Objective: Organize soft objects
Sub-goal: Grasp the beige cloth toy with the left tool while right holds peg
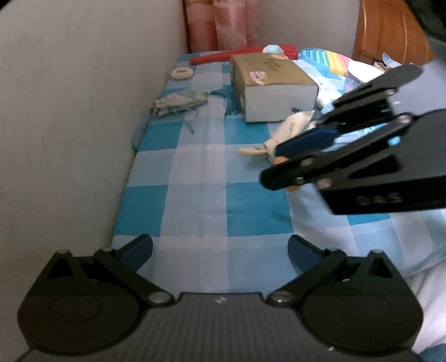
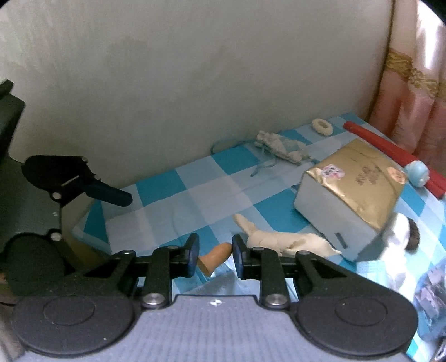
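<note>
Cream-coloured plush toy (image 2: 281,241), limp and long with floppy cloth limbs and a smooth orange stub (image 2: 216,257) at one end, lies on the blue-and-white checked cotton cloth (image 1: 195,172) just in front of the box. The right gripper (image 2: 216,256) has its blue-padded fingers (image 2: 192,254) clenched on that orange stub. The cream body trails off to the side, touching the cloth. In the left wrist view the same right gripper (image 1: 274,164) reaches in from the right, its black linkage arms drawn close together around the orange part.

The left gripper (image 1: 220,247) hovers over a bare stretch of the checked cloth with its fingers (image 1: 139,247) spread wide and nothing between them.

Behind the toy sits a rectangular box (image 1: 273,83) with a crinkled gold foil top bearing small stickers and flat grey-white sides. A long red padded stick (image 1: 223,55) lies past it near the pink curtain (image 1: 220,25). Near the plain off-white wall (image 1: 69,111) rest a fuzzy cream ring (image 1: 182,73) and a crumpled pale lace-like cloth with thin blue strings (image 1: 178,103). A rainbow bubble-textured silicone pad (image 1: 326,60) lies to the right of the box.
</note>
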The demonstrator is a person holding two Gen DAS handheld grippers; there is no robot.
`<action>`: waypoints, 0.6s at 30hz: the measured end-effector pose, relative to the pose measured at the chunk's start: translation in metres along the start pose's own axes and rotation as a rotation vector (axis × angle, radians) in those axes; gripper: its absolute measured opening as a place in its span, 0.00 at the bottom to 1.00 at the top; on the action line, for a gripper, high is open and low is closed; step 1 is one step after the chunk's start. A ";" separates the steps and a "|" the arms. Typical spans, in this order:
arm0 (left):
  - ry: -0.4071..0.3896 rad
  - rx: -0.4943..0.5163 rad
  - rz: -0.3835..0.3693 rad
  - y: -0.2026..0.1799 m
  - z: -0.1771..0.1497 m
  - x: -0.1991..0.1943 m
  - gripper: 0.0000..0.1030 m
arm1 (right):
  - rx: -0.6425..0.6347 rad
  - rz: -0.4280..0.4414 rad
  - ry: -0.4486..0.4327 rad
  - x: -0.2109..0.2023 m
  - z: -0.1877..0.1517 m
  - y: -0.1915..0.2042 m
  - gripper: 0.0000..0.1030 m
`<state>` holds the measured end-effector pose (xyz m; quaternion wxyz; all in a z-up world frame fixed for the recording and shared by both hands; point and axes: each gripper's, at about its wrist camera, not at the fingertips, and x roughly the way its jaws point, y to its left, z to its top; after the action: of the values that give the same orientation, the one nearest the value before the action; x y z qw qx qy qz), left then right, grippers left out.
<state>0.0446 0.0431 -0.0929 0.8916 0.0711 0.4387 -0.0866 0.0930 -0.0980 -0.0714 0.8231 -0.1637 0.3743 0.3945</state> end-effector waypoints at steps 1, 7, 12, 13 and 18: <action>-0.008 0.003 0.004 -0.001 0.001 -0.001 0.99 | 0.003 -0.007 -0.005 -0.004 -0.001 -0.001 0.29; -0.064 0.009 0.011 -0.003 0.011 -0.002 0.99 | 0.023 -0.062 -0.023 -0.031 -0.011 -0.009 0.29; -0.110 0.032 0.007 -0.010 0.029 0.009 0.96 | 0.059 -0.100 -0.029 -0.048 -0.021 -0.023 0.29; -0.119 0.036 0.005 -0.012 0.032 0.011 0.95 | 0.068 -0.109 -0.031 -0.051 -0.023 -0.026 0.29; -0.165 0.046 -0.027 -0.020 0.049 0.017 0.88 | 0.112 -0.136 -0.028 -0.058 -0.033 -0.041 0.29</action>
<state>0.0879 0.0124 -0.0779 0.9217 0.0782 0.3624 -0.1139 0.0849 -0.1737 -0.0515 0.8610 -0.1367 0.3721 0.3185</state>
